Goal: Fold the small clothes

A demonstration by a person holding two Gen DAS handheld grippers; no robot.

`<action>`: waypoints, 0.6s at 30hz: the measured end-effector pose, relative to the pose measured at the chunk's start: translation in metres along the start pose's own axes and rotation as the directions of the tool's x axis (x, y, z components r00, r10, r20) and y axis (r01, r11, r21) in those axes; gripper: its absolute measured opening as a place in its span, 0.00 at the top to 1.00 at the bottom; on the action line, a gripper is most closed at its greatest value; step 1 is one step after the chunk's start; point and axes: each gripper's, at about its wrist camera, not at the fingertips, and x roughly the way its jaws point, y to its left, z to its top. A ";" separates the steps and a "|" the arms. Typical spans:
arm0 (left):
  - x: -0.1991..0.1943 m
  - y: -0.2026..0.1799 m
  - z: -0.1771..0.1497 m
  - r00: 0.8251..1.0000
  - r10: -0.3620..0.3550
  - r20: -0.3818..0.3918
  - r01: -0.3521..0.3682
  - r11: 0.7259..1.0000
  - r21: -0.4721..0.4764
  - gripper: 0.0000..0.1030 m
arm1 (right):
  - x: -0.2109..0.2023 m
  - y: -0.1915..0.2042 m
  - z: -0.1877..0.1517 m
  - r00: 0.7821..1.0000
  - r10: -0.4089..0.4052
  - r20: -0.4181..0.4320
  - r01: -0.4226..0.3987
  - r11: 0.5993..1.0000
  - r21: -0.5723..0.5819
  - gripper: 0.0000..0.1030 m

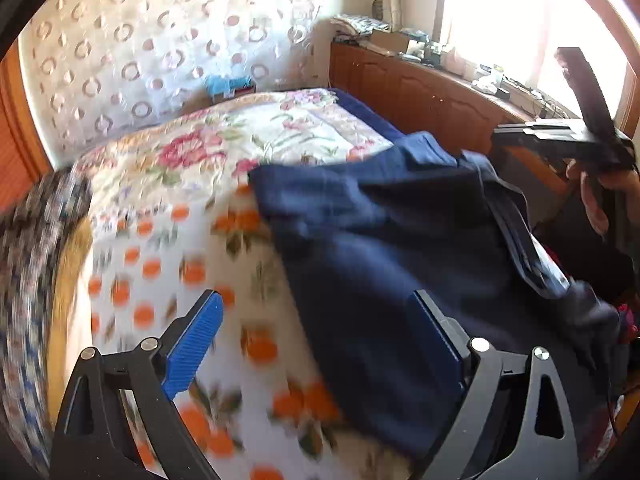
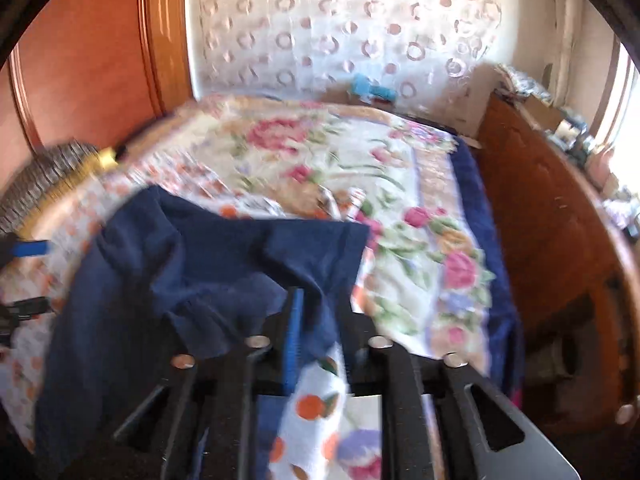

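A small navy blue garment (image 1: 400,240) lies crumpled on the orange-and-flower bedspread (image 1: 168,264). My left gripper (image 1: 316,340) is open just above the bed; its right pad sits at the garment's near left edge, its left pad (image 1: 196,344) over bare bedspread. In the right wrist view the garment (image 2: 192,264) spreads left and centre. My right gripper (image 2: 310,320) is shut on the garment's near right part, with cloth draped over the blue pad (image 2: 296,332). The right gripper's body also shows in the left wrist view (image 1: 568,140).
A wooden cabinet (image 2: 560,240) cluttered on top runs along the bed's right side under a bright window. A patterned pillow (image 1: 32,248) lies at the bed's left edge. A lace curtain (image 2: 340,32) and wooden panelling stand behind the bed.
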 end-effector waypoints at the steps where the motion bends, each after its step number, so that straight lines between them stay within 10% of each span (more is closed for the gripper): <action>1: 0.008 0.001 0.011 1.000 0.005 0.003 -0.005 1.000 0.011 0.09 | 0.001 -0.004 0.001 1.000 0.026 0.005 -0.026 1.000 0.006 0.51; 15: 0.113 0.028 0.079 0.991 0.036 -0.132 -0.039 0.999 -0.020 0.28 | 0.067 -0.023 0.019 0.955 0.207 -0.213 -0.183 0.975 0.125 0.50; 18: 0.116 0.029 0.080 0.992 0.004 -0.122 -0.006 1.000 -0.022 0.60 | 0.068 -0.023 0.026 0.937 0.256 -0.240 -0.234 0.965 0.115 0.66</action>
